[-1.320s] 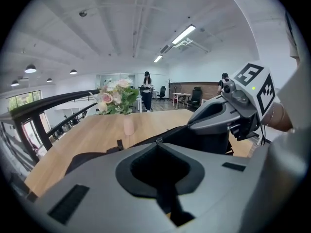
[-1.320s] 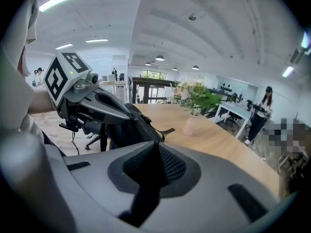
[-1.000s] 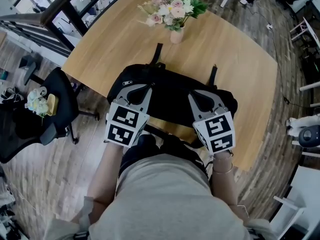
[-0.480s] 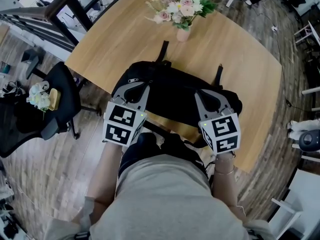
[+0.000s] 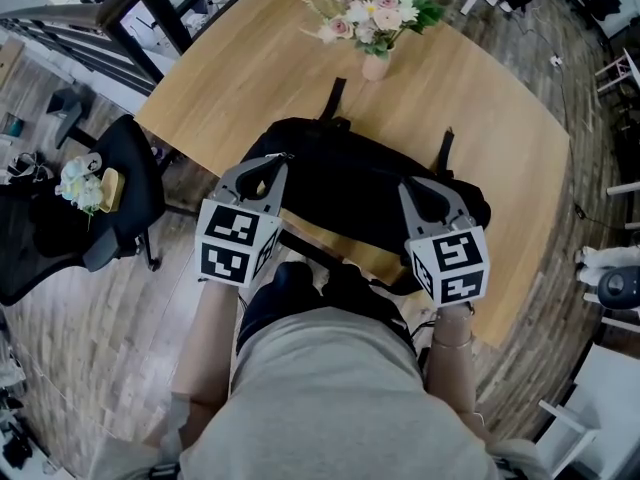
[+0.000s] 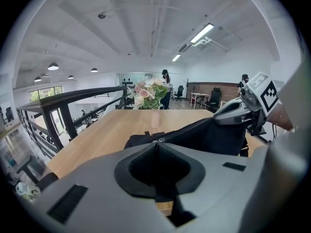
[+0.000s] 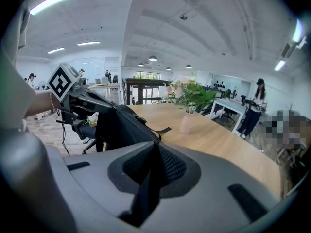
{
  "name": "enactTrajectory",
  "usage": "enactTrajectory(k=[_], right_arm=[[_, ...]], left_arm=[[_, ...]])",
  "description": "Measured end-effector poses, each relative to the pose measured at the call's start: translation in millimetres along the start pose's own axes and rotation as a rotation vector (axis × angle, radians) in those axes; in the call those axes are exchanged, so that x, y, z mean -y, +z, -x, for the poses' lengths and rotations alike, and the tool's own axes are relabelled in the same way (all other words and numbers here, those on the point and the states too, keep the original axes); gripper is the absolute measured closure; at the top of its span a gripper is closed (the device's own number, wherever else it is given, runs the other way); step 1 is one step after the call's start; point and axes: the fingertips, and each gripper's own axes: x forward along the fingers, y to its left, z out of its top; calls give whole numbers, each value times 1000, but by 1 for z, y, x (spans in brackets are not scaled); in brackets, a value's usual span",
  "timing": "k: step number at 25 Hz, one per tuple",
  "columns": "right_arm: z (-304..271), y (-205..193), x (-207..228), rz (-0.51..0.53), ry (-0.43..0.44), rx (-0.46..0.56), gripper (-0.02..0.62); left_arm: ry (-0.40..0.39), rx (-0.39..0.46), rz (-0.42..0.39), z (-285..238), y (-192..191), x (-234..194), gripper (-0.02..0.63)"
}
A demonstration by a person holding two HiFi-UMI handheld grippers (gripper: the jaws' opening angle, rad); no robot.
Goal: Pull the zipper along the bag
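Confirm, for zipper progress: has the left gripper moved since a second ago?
Yes: left gripper slid left along the black fabric bag, away from the pink vase.

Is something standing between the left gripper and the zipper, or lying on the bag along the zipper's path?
Nothing visible. The left gripper has its jaws shut on the zipper, no object lies on the bag, and the vase stands apart behind it.

flower vase [image 5: 375, 65] behind bag [image 5: 350, 183], chair [image 5: 128, 190] left

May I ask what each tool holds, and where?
The left tool pinches the zipper pull; the right tool grips a black strip of the bag.
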Motion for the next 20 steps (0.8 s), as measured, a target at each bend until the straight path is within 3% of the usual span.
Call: enactTrajectory(k=[10,14,17,20], right_arm=[[-3,1,0,-10,-4,7,522],[2,6,1,-38,-4,43,489],[8,12,2,-59,16,77,489],[19,26,7,-98,12,151,489]], left_arm=[[52,-3,-58,-4,-2,6,583],[-7,-1,-39,-2,7,20,567],[-52,35,-65,-2,21,35,472],[-118,68,-70,-3,34,56,472]])
